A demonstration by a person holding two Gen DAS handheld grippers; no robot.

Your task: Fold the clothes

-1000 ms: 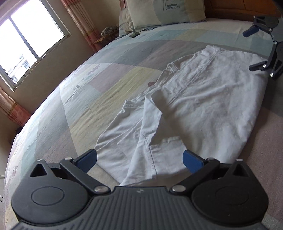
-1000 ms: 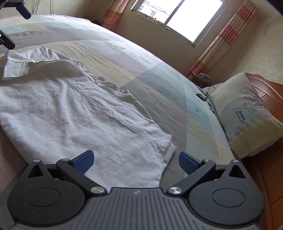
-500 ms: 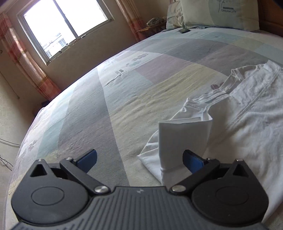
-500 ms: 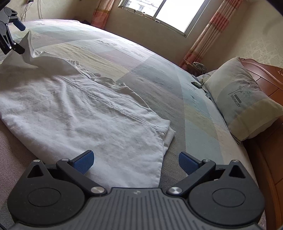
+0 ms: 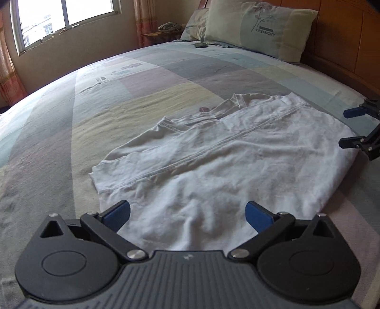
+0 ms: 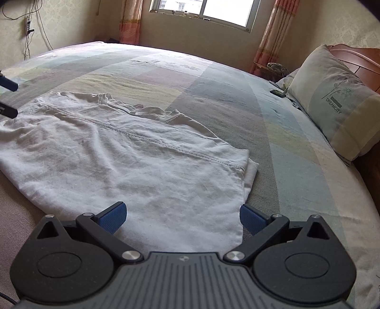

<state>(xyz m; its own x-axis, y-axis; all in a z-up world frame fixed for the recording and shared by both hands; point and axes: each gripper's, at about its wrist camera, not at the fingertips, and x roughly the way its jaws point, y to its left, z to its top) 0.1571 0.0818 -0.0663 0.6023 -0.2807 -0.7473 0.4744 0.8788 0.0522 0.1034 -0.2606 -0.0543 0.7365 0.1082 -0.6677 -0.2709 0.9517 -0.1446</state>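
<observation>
White cotton shirt (image 5: 213, 152) lies rumpled (stitched seam); both claws (image 5: 187, 214) (image 6: 181, 215) gape empty.

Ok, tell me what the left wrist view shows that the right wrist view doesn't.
Only the left wrist view: the open left gripper up close over the near edge of the shirt, and the right gripper seen from afar at the shirt's right edge.

Only the right wrist view: the open right gripper up close, a power strip with cables on the wall.

Both: the white shirt lying on the bed, the pillow, the window and curtains.
</observation>
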